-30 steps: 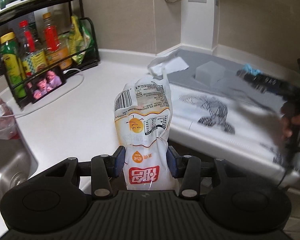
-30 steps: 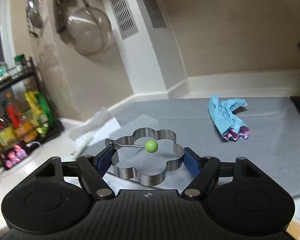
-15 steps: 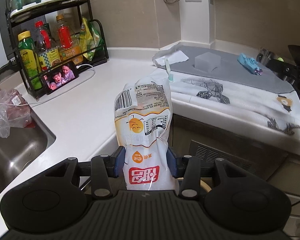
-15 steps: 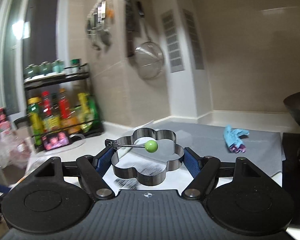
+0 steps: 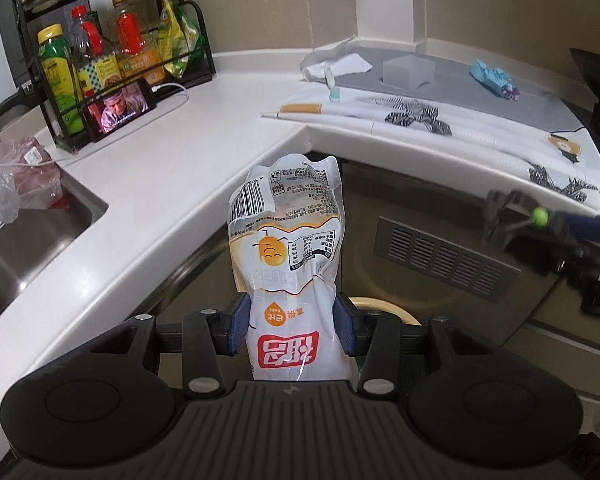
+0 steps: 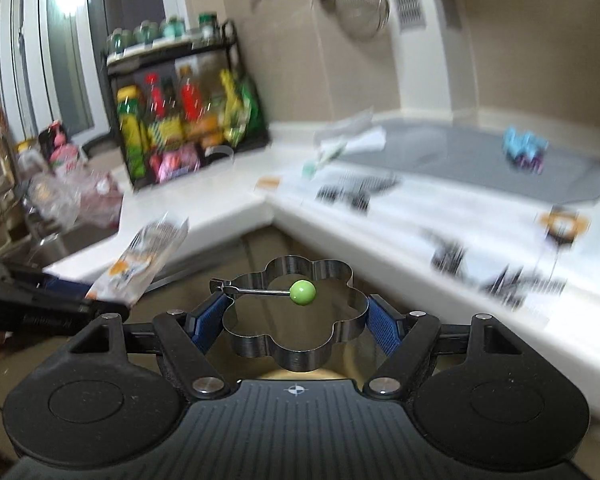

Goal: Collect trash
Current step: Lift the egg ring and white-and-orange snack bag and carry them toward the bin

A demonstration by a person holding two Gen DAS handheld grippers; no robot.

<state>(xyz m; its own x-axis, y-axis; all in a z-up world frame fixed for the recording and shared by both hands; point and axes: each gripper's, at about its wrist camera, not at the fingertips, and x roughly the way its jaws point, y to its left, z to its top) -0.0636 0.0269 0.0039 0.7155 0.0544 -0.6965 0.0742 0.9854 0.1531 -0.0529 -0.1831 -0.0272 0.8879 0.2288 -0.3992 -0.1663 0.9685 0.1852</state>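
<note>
My left gripper [image 5: 291, 328] is shut on an empty white and orange plastic food pouch [image 5: 286, 240], held upright off the counter, in front of the cabinets. The pouch also shows in the right wrist view [image 6: 148, 254]. My right gripper [image 6: 296, 320] is shut on a flower-shaped metal egg ring [image 6: 296, 344] with a green knob [image 6: 302, 292]; it shows blurred at the right of the left wrist view [image 5: 516, 220]. A round cream rim [image 5: 380, 306], partly hidden, lies below the pouch. A blue crumpled wrapper [image 5: 492, 78] lies on the grey mat [image 5: 460, 92].
The white L-shaped counter [image 5: 160, 168] carries a black bottle rack [image 5: 112, 60], a phone [image 5: 120, 108], a toothbrush [image 5: 332, 84], a clear box [image 5: 408, 70] and white tissue [image 5: 348, 64]. A sink [image 5: 28, 240] with a plastic bag [image 5: 12, 176] is at left.
Both grippers have pulled back from the counter and dropped below its edge, each keeping its hold. The right wrist view is motion-blurred.
</note>
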